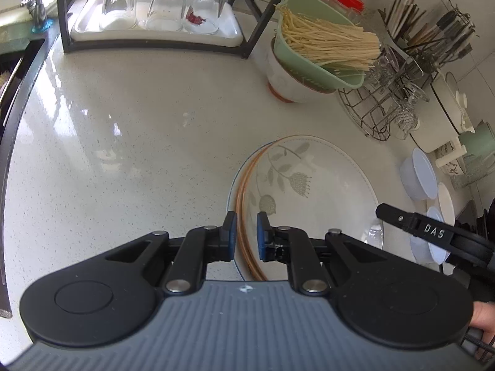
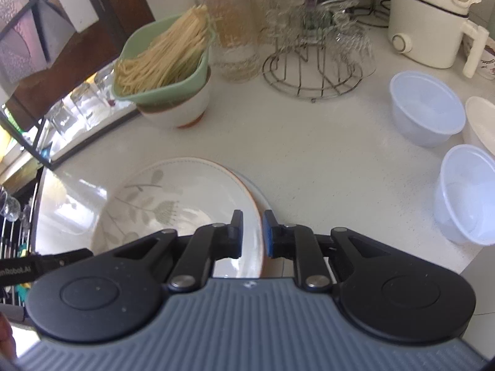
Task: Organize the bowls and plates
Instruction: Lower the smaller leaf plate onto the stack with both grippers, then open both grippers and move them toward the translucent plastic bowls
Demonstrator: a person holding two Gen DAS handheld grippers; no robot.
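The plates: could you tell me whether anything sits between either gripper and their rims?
Nothing visible does. The left gripper is shut on the near rim of the stacked plates, and the right gripper is shut on the opposite rim.

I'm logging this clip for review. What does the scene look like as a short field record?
held item: stack of plates, leaf-patterned one on top
left tool: shut on the stack's rim
right tool: shut on the opposite rim
surface: white counter
nearby: two clear plastic bowls, green basket of noodles atop a white bowl
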